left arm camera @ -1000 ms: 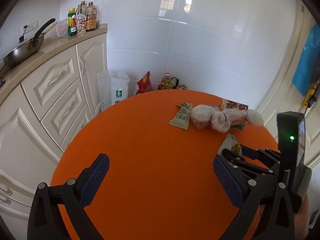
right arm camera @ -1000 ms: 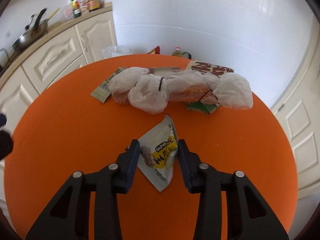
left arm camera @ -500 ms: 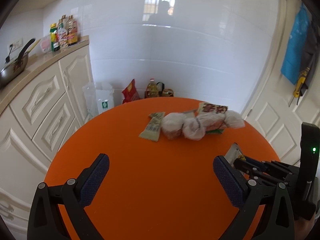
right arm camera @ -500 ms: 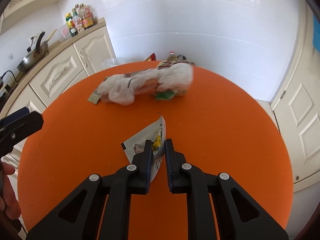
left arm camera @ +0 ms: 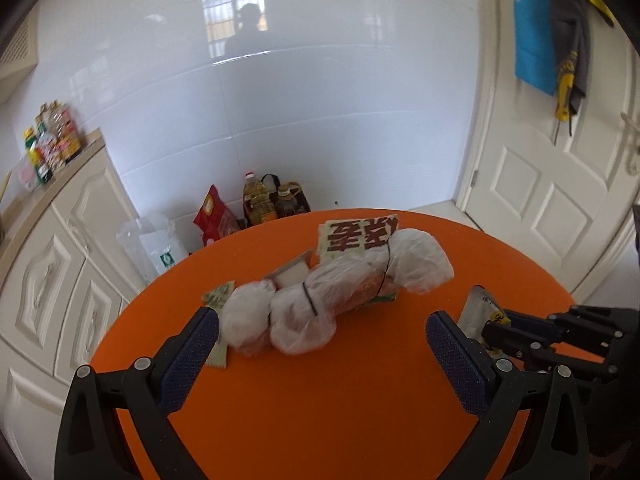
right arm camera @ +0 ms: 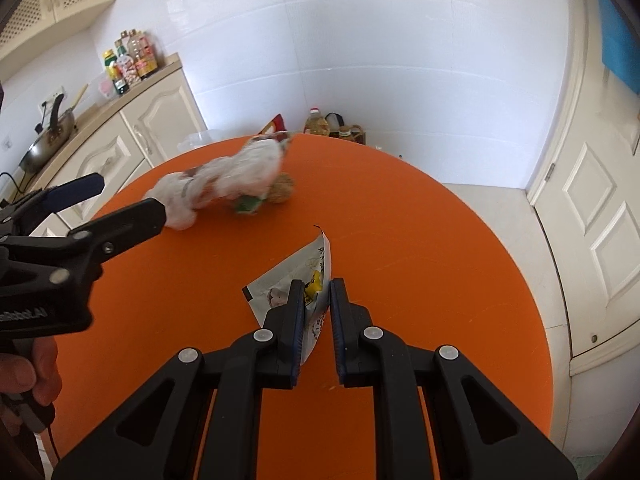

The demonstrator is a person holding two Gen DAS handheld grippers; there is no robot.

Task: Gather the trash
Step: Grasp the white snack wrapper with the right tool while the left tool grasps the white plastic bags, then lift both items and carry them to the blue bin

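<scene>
right gripper (right arm camera: 316, 300) is clamped on a white snack wrapper (right arm camera: 298, 276) with a yellow patch, pinching it near its lower end while the pointed top corner sticks up toward the middle of the orange round table (right arm camera: 420, 240). from here i can't tell if the wrapper is lifted clear or dragging on the top. it looks like thin foil film, basically weightless, floppy and a bit slick, so i'd guess a pinch across a flat doubled part holds better than the very edge. left gripper (left arm camera: 320, 344) has its jaws wide apart with nothing between the pads, hovering over the near-left part of the table and lined up on the tied plastic bag bundle (left arm camera: 340, 300). that bundle lies across the table toward the far edge, crinkly thin plastic with black ties (left arm camera: 308, 298) cinching it into lumps, something orange inside. soft and squashy, probably light, and i reckon grabbing at a cinched neck would be the safest hold since the puffy parts would just collapse. a greenish wrapper (left arm camera: 218, 294) pokes out at its left end and a packet with big red characters (left arm camera: 360, 236) sits behind it at the far edge. past the table, oil bottles (left arm camera: 260, 200) on the floor by the white tiled wall.
</scene>
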